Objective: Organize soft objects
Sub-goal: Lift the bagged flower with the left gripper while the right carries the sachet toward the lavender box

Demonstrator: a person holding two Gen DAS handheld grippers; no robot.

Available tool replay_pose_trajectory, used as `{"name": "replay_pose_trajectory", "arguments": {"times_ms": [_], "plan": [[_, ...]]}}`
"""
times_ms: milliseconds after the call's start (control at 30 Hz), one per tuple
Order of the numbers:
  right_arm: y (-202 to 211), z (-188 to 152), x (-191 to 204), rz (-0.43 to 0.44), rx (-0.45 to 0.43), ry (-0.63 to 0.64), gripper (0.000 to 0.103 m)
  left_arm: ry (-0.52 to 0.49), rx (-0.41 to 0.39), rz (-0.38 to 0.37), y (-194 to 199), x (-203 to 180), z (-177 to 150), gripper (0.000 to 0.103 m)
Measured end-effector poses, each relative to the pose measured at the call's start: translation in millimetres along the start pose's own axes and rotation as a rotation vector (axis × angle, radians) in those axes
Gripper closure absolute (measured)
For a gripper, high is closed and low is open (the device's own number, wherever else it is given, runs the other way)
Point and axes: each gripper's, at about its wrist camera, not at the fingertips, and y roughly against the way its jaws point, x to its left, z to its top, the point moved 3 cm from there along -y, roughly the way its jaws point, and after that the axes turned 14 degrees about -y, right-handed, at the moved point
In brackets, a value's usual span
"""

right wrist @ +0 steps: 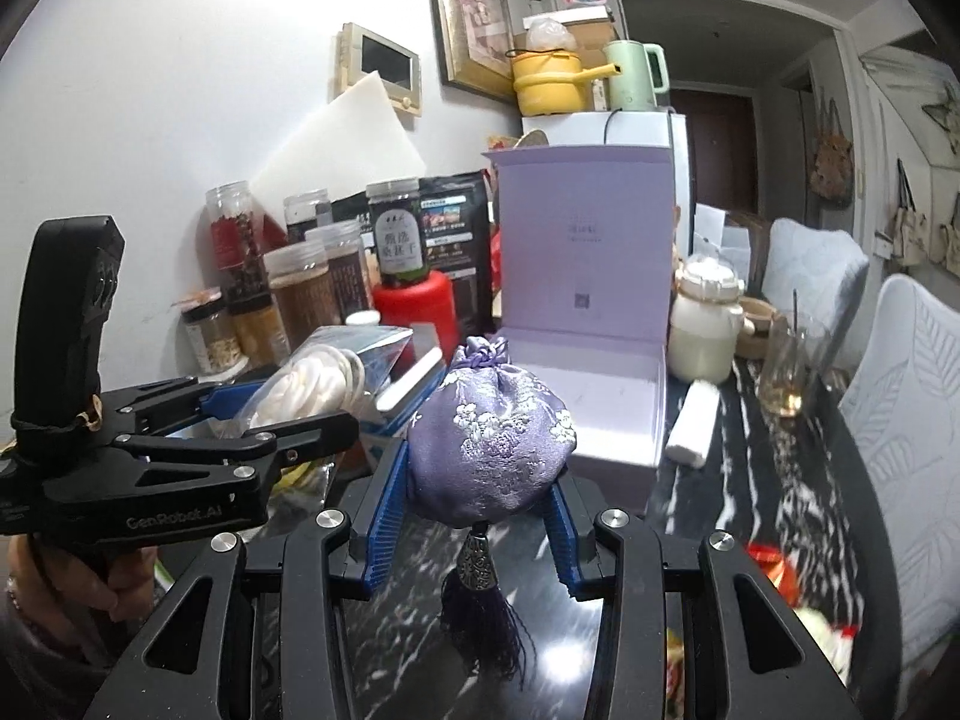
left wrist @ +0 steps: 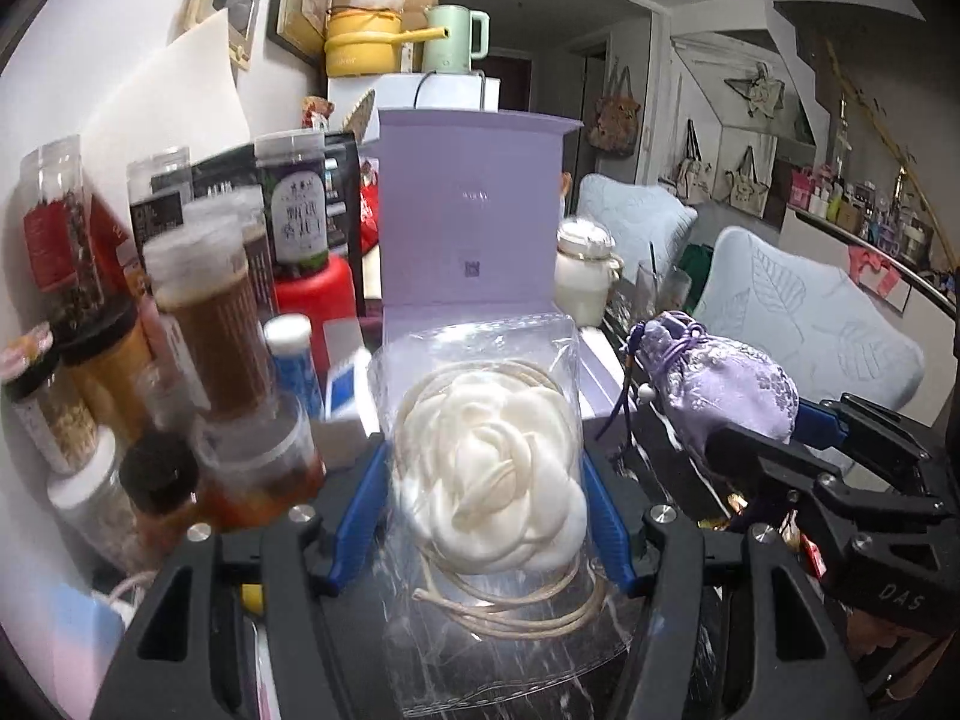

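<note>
My left gripper (left wrist: 486, 510) is shut on a clear plastic bag with a white fabric flower (left wrist: 492, 474) and a coiled cord inside, held above the table in front of the open lilac gift box (left wrist: 474, 222). My right gripper (right wrist: 480, 510) is shut on a purple brocade sachet (right wrist: 492, 444) with a dark tassel hanging below. The sachet (left wrist: 726, 384) also shows to the right in the left wrist view, held by the right gripper. The bagged flower (right wrist: 312, 384) and the left gripper show at left in the right wrist view. The box (right wrist: 588, 372) stands open, lid upright.
Several jars and bottles (left wrist: 204, 312) crowd the left by the wall, with a red canister (right wrist: 414, 312) behind. A white ceramic jar (right wrist: 705, 324), a glass (right wrist: 786, 372) and a white roll (right wrist: 696, 420) stand right of the box on the dark marble table (right wrist: 750, 510). Pale cushioned chairs (left wrist: 804, 324) are at right.
</note>
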Motion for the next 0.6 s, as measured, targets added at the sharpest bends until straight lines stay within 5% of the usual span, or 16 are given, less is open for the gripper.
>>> {"name": "replay_pose_trajectory", "arguments": {"times_ms": [600], "plan": [[-30,106,-7,-0.042,-0.084,0.08,0.061,-0.092,-0.164,0.049,-34,16,95,0.042]]}}
